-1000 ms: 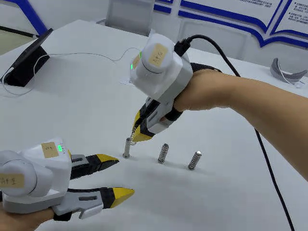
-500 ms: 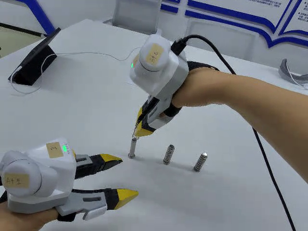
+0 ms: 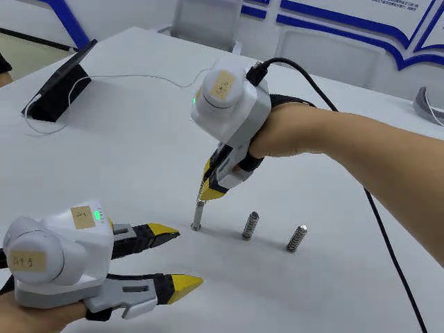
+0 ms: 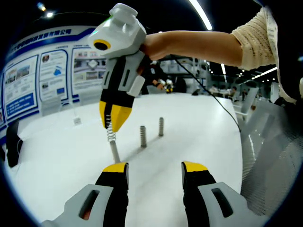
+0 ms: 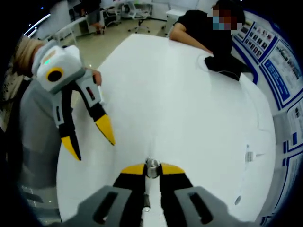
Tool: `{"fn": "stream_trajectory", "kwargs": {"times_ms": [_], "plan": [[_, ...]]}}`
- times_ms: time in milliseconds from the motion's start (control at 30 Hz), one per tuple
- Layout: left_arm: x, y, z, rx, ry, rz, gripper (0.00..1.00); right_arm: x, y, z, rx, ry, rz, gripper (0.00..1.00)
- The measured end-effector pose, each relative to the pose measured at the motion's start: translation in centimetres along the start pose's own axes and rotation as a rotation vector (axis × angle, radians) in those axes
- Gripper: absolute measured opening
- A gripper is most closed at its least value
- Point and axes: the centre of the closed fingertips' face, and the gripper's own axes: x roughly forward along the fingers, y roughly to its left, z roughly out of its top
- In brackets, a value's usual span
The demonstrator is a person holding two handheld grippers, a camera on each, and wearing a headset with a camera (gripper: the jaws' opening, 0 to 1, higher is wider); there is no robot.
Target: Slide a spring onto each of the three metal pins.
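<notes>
My right gripper [image 3: 207, 193] jaws clamp the spring [image 4: 110, 134] upright, lower end meeting the top of the bare pin [image 3: 198, 216] directly below, axes aligned; I'd push straight down. Left gripper [image 3: 182, 257] jaws open, idle over the desk [image 3: 104, 152] nearby

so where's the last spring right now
In the left gripper view the spring hangs from the right gripper's shut jaws, its lower end at the top of the leftmost pin, left of the middle pin.
</notes>
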Motion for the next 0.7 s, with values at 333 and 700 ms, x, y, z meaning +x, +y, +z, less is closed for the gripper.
{"fn": "stream_trajectory", "kwargs": {"times_ms": [333,700], "plan": [[0.0,0.1,0.0,-0.002,0.0,-0.001,0.45,0.9,0.3,-0.3,0.007,0.023,0.018,0.12],[0.0,0.1,-0.1,-0.007,-0.002,0.0,0.44,2.4,0.1,-0.8,0.022,0.047,0.034,0.12]]}}
